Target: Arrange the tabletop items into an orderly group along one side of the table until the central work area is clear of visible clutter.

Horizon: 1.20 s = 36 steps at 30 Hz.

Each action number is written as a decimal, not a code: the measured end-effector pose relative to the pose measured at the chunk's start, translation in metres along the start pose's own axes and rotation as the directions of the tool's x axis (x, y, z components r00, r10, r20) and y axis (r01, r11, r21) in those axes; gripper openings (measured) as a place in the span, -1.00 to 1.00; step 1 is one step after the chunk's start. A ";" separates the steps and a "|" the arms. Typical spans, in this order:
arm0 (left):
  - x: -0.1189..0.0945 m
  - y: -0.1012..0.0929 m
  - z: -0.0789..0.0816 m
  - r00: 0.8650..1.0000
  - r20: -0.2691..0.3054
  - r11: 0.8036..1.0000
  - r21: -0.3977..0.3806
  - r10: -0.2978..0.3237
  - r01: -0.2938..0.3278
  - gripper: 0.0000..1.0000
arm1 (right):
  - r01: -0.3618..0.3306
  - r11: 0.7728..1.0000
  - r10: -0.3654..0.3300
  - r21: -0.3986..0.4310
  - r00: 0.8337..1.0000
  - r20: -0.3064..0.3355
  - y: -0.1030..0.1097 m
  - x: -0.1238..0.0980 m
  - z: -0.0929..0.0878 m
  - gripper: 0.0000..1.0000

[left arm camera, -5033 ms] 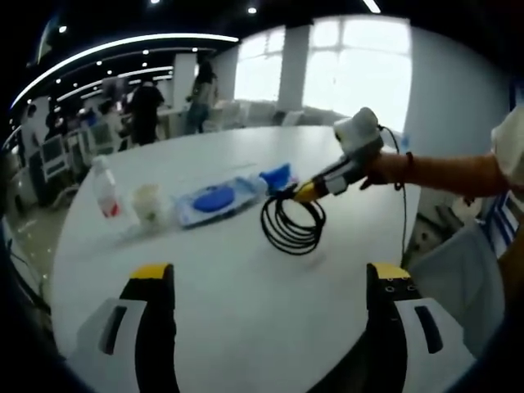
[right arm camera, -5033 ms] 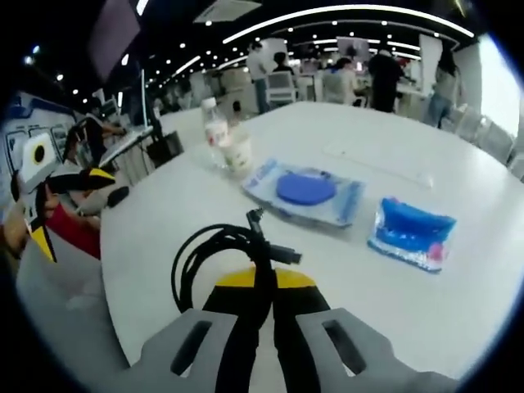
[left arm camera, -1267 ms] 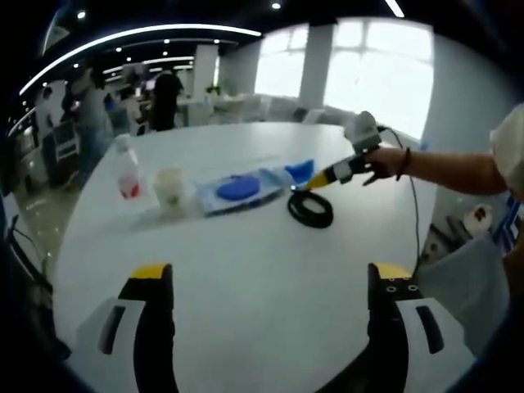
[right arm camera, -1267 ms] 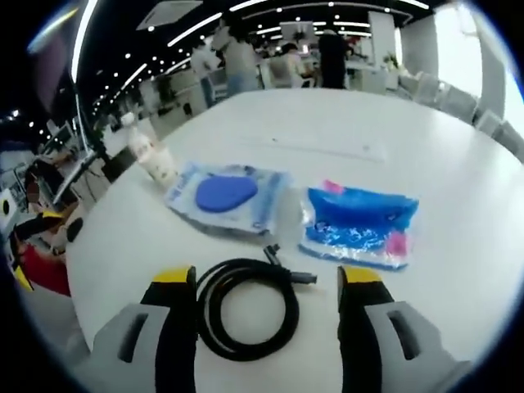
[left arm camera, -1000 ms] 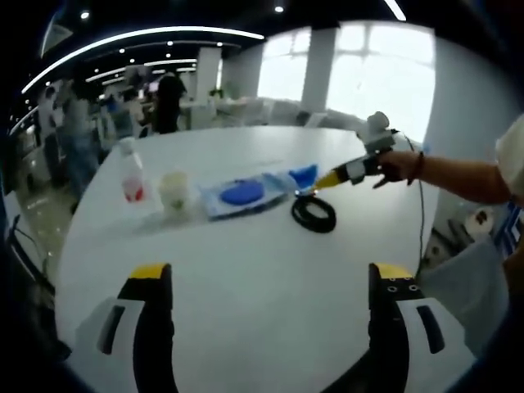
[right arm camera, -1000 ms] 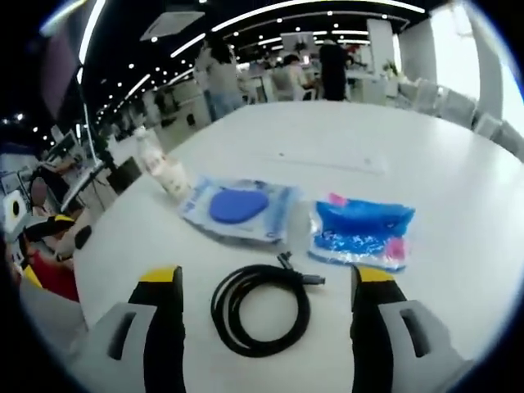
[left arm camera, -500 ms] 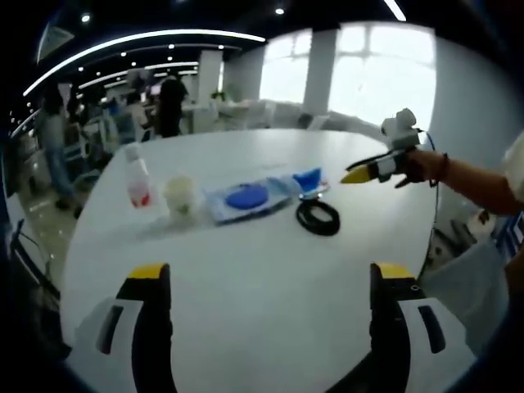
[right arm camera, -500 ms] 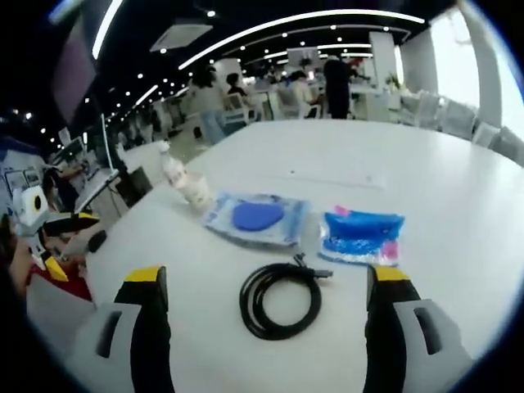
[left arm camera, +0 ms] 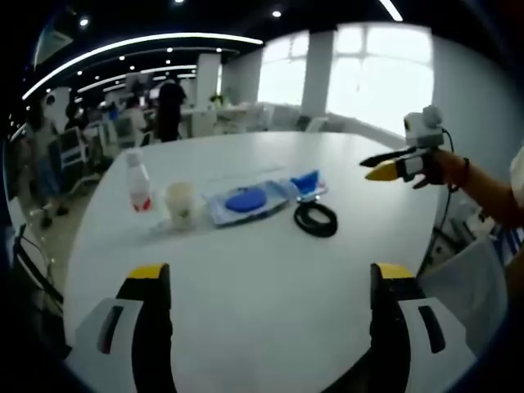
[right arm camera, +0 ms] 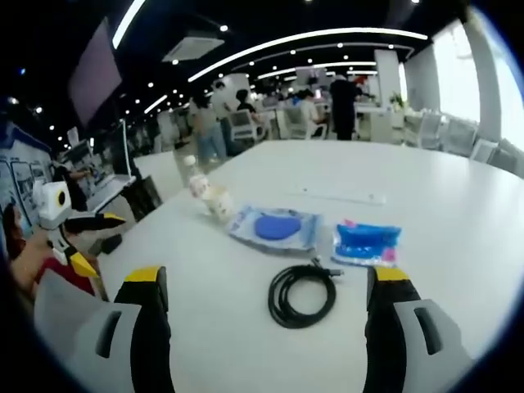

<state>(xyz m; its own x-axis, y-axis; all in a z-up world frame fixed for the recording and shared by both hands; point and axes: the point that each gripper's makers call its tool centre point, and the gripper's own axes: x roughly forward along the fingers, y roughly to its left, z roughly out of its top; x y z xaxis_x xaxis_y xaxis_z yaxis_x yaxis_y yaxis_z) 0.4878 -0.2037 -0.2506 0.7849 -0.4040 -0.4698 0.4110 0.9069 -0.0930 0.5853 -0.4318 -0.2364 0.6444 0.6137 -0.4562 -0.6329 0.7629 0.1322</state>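
Seemingly the grouping step is all but done; the black cable (right arm camera: 303, 295) lies coiled on the table (right arm camera: 458, 213) just beside the blue pouch (right arm camera: 367, 243), in line with the blue-disc packet (right arm camera: 274, 226), cup (left arm camera: 181, 201) and bottle (left arm camera: 137, 180); next comes checking the centre; right gripper (right arm camera: 266, 319) hovers, jaws apart, empty; left gripper (left arm camera: 268, 315) level, jaws apart, empty.
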 end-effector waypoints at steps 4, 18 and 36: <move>-0.003 0.000 0.001 1.000 0.008 1.000 0.002 -0.003 0.003 0.94 | 0.004 1.000 -0.004 -0.013 1.000 0.014 0.014 -0.012 -0.002 0.99; -0.015 -0.009 -0.006 1.000 0.020 1.000 0.004 -0.014 0.014 0.92 | 0.015 1.000 -0.013 -0.020 0.997 0.076 0.053 -0.051 -0.021 0.99; -0.025 -0.017 -0.022 0.997 0.075 1.000 -0.002 0.015 -0.014 0.97 | 0.054 0.998 -0.051 -0.017 0.989 0.139 0.058 -0.058 -0.051 0.99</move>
<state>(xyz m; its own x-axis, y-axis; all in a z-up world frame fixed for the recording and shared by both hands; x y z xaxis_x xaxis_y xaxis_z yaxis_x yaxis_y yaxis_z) 0.4505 -0.2061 -0.2566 0.8232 -0.3985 -0.4043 0.3986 0.9129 -0.0881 0.4891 -0.4337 -0.2475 0.7295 0.5963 -0.3351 -0.6043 0.7914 0.0925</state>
